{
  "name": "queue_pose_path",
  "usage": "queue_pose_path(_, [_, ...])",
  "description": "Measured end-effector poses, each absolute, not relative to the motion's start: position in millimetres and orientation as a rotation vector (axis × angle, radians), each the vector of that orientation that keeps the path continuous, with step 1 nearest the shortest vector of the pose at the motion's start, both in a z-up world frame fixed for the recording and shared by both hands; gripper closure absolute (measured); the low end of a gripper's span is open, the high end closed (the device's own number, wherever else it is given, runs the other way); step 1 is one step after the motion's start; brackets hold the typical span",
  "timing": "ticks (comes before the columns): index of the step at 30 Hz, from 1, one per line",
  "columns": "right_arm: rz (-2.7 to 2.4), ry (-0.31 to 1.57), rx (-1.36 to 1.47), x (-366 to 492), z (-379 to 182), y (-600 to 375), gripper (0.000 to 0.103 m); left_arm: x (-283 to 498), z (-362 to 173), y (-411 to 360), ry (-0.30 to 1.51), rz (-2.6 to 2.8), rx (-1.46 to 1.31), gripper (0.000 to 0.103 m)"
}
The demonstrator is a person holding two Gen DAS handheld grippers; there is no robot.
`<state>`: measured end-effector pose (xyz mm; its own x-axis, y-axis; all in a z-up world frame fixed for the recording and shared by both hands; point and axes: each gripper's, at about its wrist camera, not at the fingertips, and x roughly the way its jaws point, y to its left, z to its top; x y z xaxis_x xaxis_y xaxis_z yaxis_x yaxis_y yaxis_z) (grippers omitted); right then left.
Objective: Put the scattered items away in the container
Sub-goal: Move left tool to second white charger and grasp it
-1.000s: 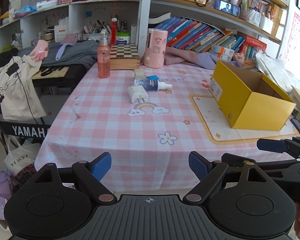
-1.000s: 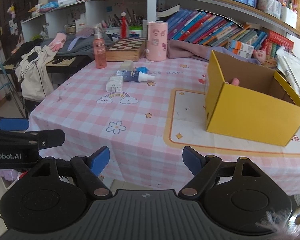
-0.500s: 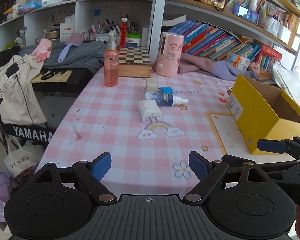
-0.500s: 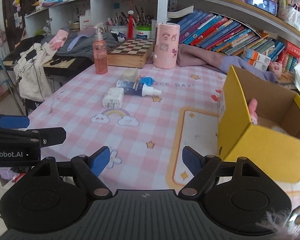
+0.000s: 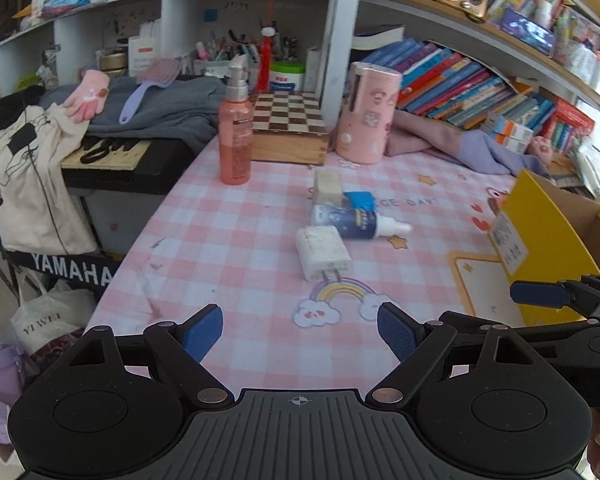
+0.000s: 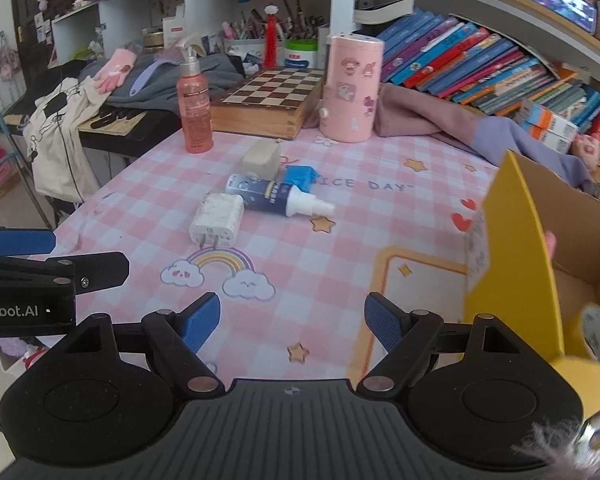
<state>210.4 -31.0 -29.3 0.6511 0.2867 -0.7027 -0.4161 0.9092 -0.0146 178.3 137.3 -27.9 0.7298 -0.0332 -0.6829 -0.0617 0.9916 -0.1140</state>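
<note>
Landmark: white plastic plug charger (image 5: 323,253), flat on the pink checked tablecloth (image 5: 240,240).
Beside charger: dark blue spray bottle (image 5: 350,221) touching it; beige block (image 5: 327,187) and blue wrapper (image 5: 360,200) just beyond.
Container: yellow cardboard box (image 6: 512,248) right of charger, cut off; contents mostly hidden.
Left gripper (image 5: 300,332): released, empty.
Right gripper (image 6: 292,322): released, empty.

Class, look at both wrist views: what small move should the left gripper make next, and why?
Probably ease the left gripper forward and down toward the white charger: its jaws are open and empty, and the charger is the nearest loose item, lying outside the yellow box.
</note>
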Motion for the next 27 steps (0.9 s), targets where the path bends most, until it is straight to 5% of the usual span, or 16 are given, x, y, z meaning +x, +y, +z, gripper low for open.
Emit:
queue_pose_path(17, [0.352,0.754,-0.157,276,-30,-35,0.024,237,-46,130,0.815,0.024,-0.138,0.016])
queue_pose_path(27, [0.295,0.729,-0.137,296,-25,-45,0.033,285,-69,110,0.824,0.008,-0.028,0.016])
